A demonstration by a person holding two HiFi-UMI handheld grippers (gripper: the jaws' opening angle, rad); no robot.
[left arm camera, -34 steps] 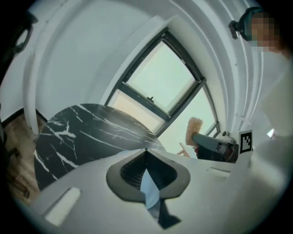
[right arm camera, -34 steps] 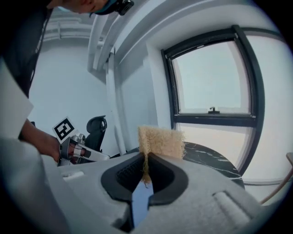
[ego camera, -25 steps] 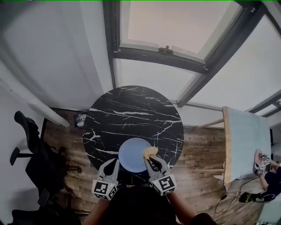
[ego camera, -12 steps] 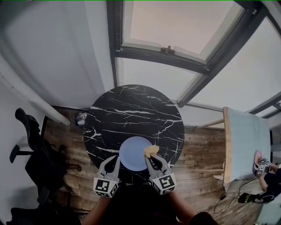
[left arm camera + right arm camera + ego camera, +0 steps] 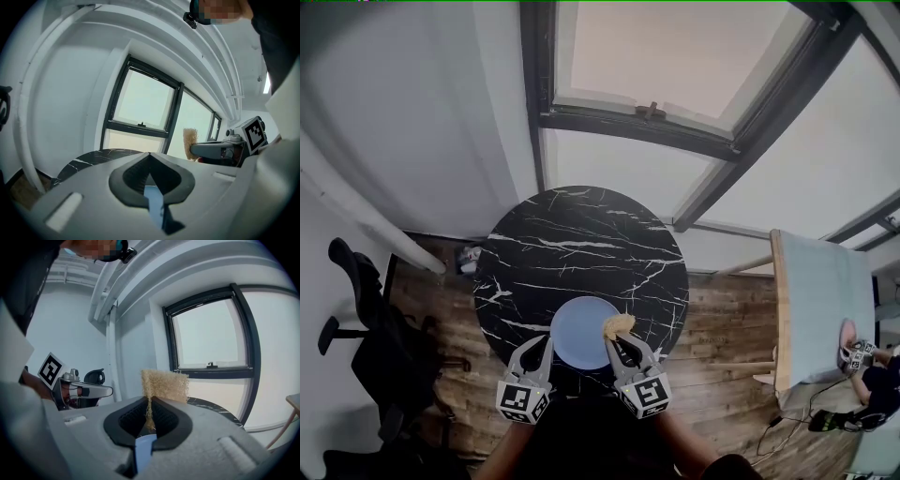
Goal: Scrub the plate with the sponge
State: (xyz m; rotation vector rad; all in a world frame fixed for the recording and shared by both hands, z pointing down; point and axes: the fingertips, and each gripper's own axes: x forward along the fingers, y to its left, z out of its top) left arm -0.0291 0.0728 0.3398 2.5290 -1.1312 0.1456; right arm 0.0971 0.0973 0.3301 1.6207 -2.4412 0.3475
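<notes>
Because the sponge [image 5: 619, 324] looks light, soft and fibrous, it will likely squash under pressure and is best pinched by one edge. The right gripper [image 5: 621, 341] clamps it that way now, over the right rim of the blue plate [image 5: 577, 336], low in the centre of the frame. The left gripper [image 5: 543, 346], jaws together, sits at the plate's lower-left rim. Nothing has visibly shifted since a second ago.

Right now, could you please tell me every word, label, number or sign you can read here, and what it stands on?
No words, brands or numbers can be read anywhere.
On the left gripper: a black-and-white square marker, a pattern and not text.
On the right gripper: the same kind of pattern, no text.
On the plate, sponge and table: no print.
</notes>
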